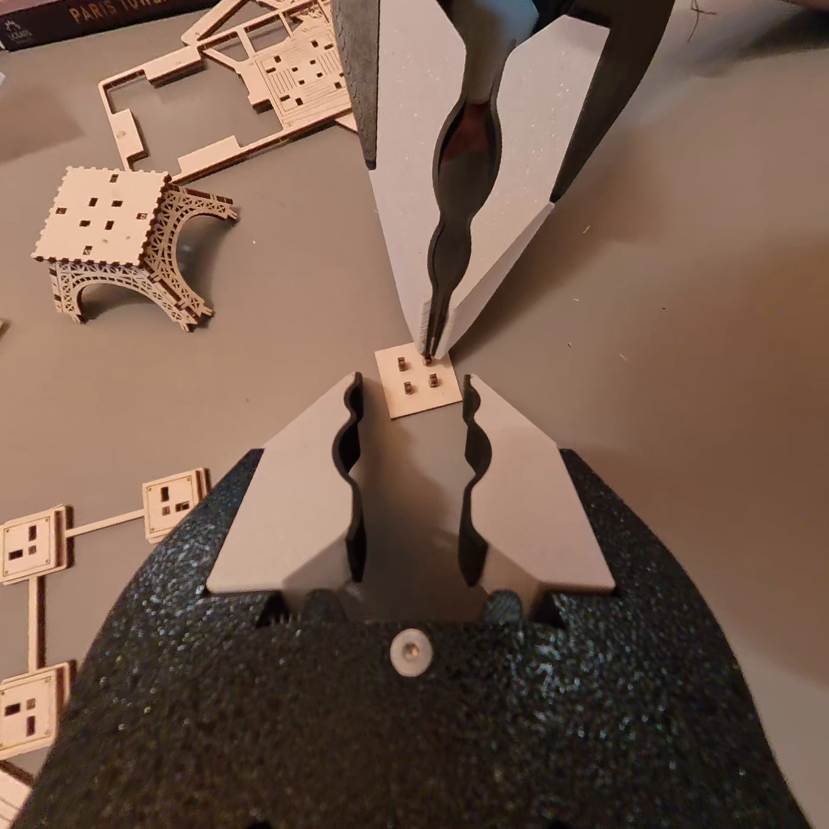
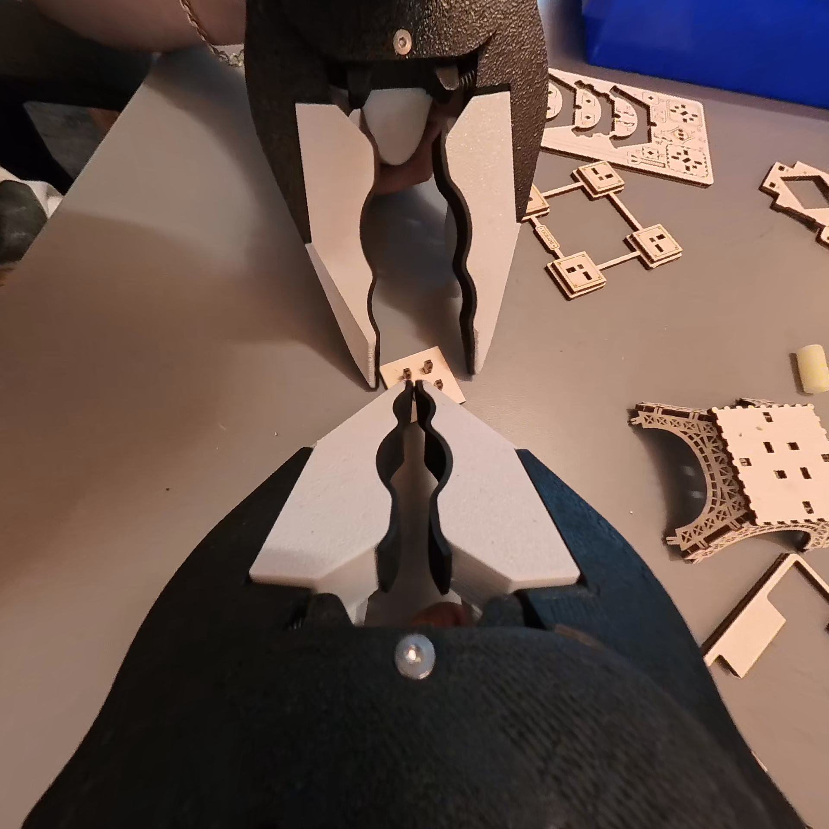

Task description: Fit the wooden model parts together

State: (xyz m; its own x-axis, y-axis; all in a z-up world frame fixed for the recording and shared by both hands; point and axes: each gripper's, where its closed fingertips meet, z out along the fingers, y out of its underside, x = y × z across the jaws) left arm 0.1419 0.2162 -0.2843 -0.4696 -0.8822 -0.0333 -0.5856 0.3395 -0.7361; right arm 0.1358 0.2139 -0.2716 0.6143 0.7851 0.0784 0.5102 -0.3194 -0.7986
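Note:
A small square wooden plate (image 1: 421,406) lies flat on the grey table, with small pegs standing up from it. My left gripper (image 1: 412,381) is open and empty, its fingertips either side of the plate's near edge. My right gripper (image 1: 429,352) reaches in from the far side and is shut, its tips pinching one small wooden peg (image 1: 428,359) at the plate's far corner. In the right wrist view my right gripper (image 2: 413,388) is shut at the plate (image 2: 446,374), and the open left gripper (image 2: 421,377) straddles it from beyond.
An assembled lattice tower base (image 1: 116,242) stands to the left; it also shows in the right wrist view (image 2: 762,484). Cut-out wooden sheets (image 1: 202,103), linked square pieces (image 2: 614,233), a pale cylinder (image 2: 812,374), a dark box (image 1: 67,22) and a blue object (image 2: 717,40) lie around. The tips of both grippers are at nearly the same place.

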